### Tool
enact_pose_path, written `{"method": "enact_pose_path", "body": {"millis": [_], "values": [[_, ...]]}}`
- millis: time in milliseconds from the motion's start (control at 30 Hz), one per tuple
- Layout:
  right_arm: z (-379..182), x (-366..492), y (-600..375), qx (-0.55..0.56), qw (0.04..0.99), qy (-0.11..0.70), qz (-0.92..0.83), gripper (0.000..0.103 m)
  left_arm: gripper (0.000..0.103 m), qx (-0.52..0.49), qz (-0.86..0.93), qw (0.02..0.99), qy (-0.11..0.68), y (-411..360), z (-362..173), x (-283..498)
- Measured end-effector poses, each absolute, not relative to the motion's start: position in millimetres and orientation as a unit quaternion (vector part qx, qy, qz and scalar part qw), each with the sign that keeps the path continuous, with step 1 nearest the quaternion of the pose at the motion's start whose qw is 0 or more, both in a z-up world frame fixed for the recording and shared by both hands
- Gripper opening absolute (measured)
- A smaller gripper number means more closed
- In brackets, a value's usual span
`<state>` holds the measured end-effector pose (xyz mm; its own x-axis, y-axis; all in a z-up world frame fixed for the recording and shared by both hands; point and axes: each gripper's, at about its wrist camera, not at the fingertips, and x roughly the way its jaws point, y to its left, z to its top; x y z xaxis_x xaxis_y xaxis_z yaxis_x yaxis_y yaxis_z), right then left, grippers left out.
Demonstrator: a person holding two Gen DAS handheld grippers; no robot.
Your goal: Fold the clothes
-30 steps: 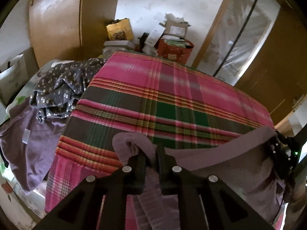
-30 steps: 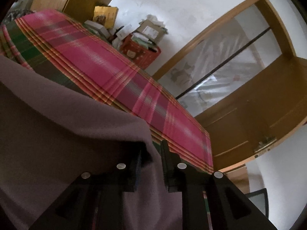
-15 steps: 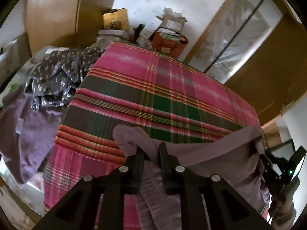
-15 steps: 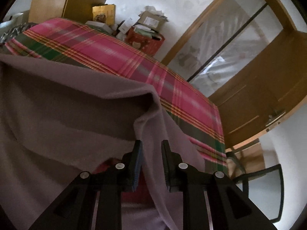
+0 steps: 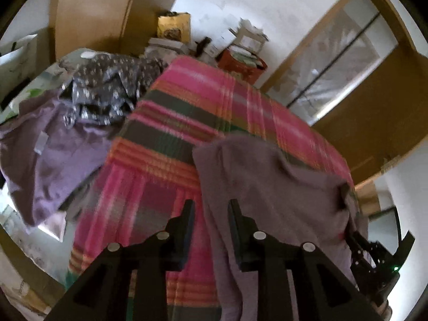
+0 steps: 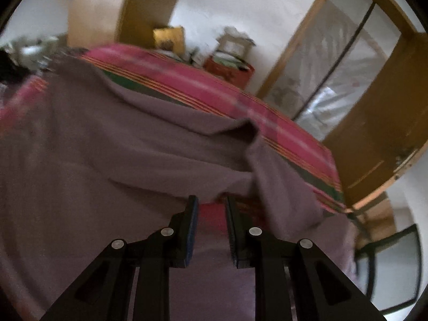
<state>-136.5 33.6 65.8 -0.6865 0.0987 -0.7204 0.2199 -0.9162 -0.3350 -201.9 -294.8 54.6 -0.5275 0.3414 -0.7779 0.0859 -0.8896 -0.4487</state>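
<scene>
I am looking at the mauve garment (image 5: 270,187), which is lying in a loose heap over the near right corner of the plaid-covered counter (image 5: 203,107), its lower part spilling down past the near edge. It is rumpled, with a raised ridge across its far side, and I am seeing no clean fold line yet, so I judge the folding to be barely begun: the cloth is merely laid out and needs flattening before any fold.

My left tongs (image 5: 210,208) are opening at this moment; the garment's left edge is running up through the gap beside the right-hand pad, but the pads are not pressing on it. My right tongs (image 6: 211,204) are standing partly apart, with a pink strip of the counter's cover showing through the gap and nothing pinched; the mauve cloth is hanging just ahead of and below them.

Off the left edge of the counter, more laundry is waiting: a lilac garment (image 5: 50,160) sprawled low, and a dark floral garment (image 5: 112,91) bunched beyond it near the far left corner. Both are unfolded.

Past the far edge, a red basket (image 5: 242,65) is sitting stuffed with papers and boxes, too blurred for me to name. A yellow box (image 5: 174,25) is standing beside it against the wall.
</scene>
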Motion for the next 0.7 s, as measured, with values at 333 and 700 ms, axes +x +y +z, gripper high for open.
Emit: {"method": "enact_pose_path", "body": {"millis": [333, 700], "values": [[55, -46, -63, 0.355, 0.252, 0.179, -0.882, 0.040, 0.025, -0.500, 0.817, 0.128, -0.256, -287, 34, -150], [29, -15, -137, 0.344, 0.341, 0.211, -0.849, 0.041, 0.025, -0.528, 0.786, 0.160, -0.279, -284, 13, -116]]}}
